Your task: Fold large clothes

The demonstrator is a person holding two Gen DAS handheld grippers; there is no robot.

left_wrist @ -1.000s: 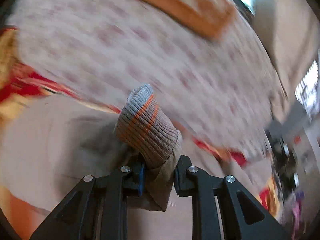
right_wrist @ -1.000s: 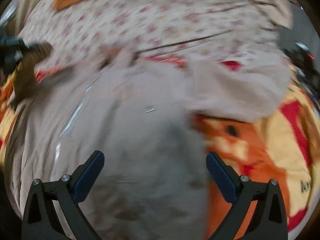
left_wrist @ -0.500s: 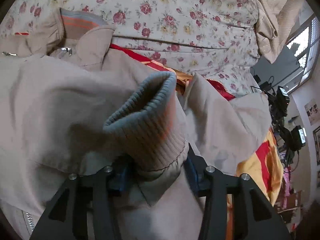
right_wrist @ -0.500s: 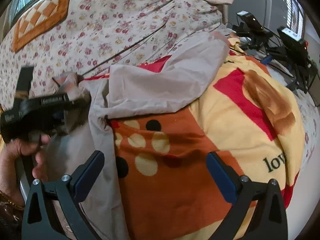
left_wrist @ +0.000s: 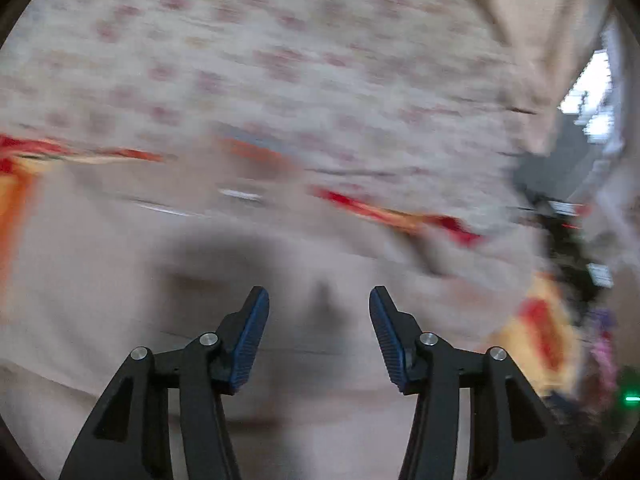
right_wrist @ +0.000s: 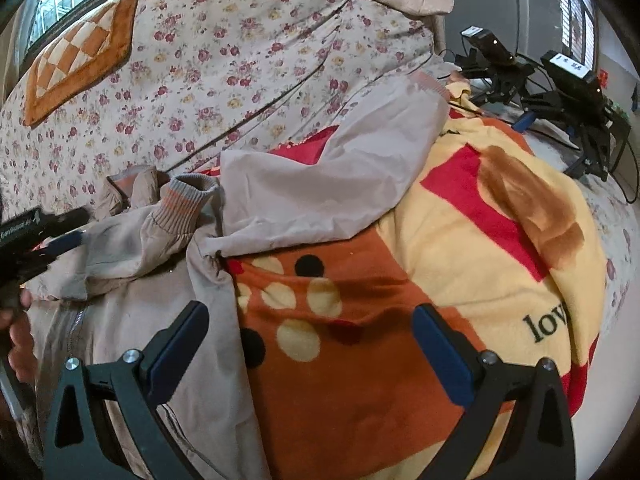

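Left gripper [left_wrist: 319, 322] has its jaws spread with nothing between them, hovering over the beige jacket [left_wrist: 120, 280], though that view is pretty smeared. Right gripper [right_wrist: 310, 350] is wide open too and holds nothing, sitting above the jacket's near edge and the orange-and-yellow blanket [right_wrist: 500, 240] on the bed. One ribbed cuff [right_wrist: 188, 200] lies folded onto the jacket's body at left, the other sleeve [right_wrist: 340, 184] stretches off to the far right, and the floral sheet [right_wrist: 240, 60] is behind it all.

Both wrist views look forward over the bed, close above the same jacket [right_wrist: 320, 184].
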